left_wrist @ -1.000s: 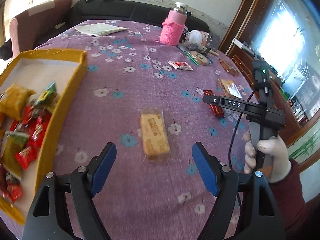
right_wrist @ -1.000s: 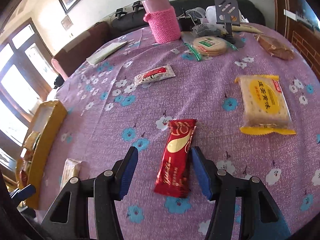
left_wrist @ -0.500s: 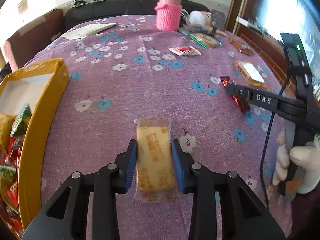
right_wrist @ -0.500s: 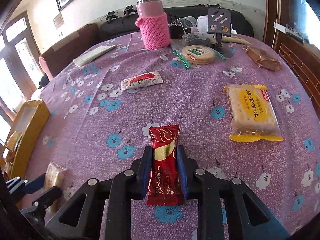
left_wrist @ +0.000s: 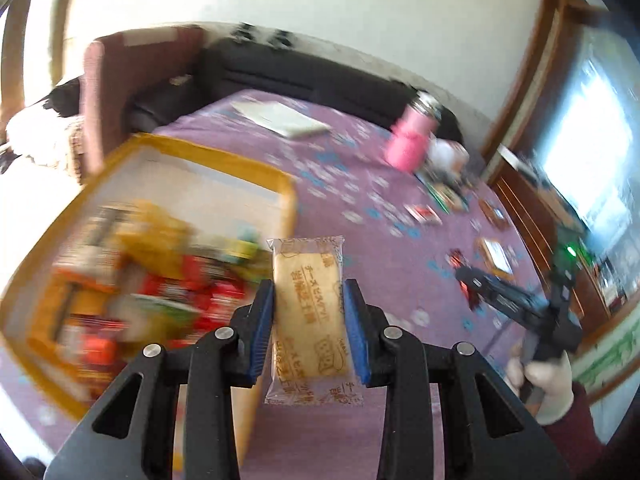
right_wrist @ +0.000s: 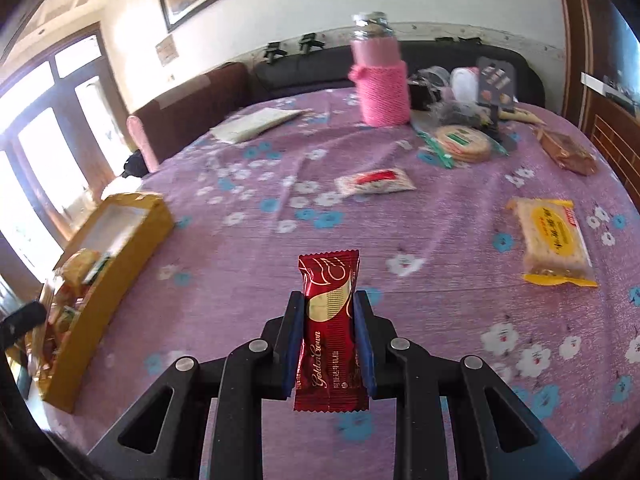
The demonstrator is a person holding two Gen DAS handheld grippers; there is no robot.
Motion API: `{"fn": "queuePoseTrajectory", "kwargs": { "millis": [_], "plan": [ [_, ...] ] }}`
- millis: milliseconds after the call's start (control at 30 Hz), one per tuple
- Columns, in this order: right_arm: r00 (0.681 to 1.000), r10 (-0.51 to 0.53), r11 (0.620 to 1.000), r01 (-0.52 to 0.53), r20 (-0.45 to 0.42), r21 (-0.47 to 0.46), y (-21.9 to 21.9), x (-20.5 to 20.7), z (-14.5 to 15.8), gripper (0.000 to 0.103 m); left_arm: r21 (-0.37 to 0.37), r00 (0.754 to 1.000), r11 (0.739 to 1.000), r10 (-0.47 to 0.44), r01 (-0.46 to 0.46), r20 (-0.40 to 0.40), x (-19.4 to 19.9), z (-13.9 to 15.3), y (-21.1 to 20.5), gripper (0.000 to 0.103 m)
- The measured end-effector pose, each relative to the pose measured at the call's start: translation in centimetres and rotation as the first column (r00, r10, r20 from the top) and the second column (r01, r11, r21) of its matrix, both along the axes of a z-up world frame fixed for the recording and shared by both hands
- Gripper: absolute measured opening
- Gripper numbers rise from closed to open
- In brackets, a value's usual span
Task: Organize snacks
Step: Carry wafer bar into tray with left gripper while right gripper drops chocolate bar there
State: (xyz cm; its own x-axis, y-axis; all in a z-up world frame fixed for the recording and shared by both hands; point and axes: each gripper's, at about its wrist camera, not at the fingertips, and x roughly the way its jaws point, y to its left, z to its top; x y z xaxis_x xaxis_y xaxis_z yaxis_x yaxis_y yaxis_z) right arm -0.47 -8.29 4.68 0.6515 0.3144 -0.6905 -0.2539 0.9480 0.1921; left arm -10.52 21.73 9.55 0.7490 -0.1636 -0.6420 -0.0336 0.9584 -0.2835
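Clamping a biscuit packet (left_wrist: 310, 312), the left hand-held gripper (left_wrist: 309, 322) mirrors the right hand-held gripper (right_wrist: 329, 342), clamped on a red wafer bar (right_wrist: 328, 332).

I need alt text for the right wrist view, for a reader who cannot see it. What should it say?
The right gripper is shut on a red GoldenCrown snack bar, held above a purple flowered tablecloth. A yellow box of snacks sits at the left; other packets, including a yellow cracker pack, and a pink bottle lie beyond.
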Motion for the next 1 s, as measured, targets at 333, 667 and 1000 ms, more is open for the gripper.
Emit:
{"fn": "queuePoseTrajectory", "kwargs": {
  "millis": [333, 667, 1000],
  "plan": [
    [0.971, 0.239, 0.965, -0.238, 0.002, 0.106, 11.8, -1.1, 6.0, 0.024, -0.014, 0.989, 0.989, 0.149, -0.149, -0.006, 2.2, 1.7, 8.7, 0.032],
    [0.936, 0.339, 0.94, -0.332, -0.09, 0.081, 23.6, 2.5, 4.7, 0.024, -0.038, 0.972, 0.978, 0.201, -0.207, -0.117, 10.3, -1.3, 12.6, 0.032],
    [0.924, 0.337, 0.941, -0.333, -0.182, 0.051, 27.7, 5.8, 0.0, 0.028, -0.063, 0.961, 0.972, 0.211, -0.225, -0.177, 13.2, -4.1, 14.1, 0.036]
  ]
}}
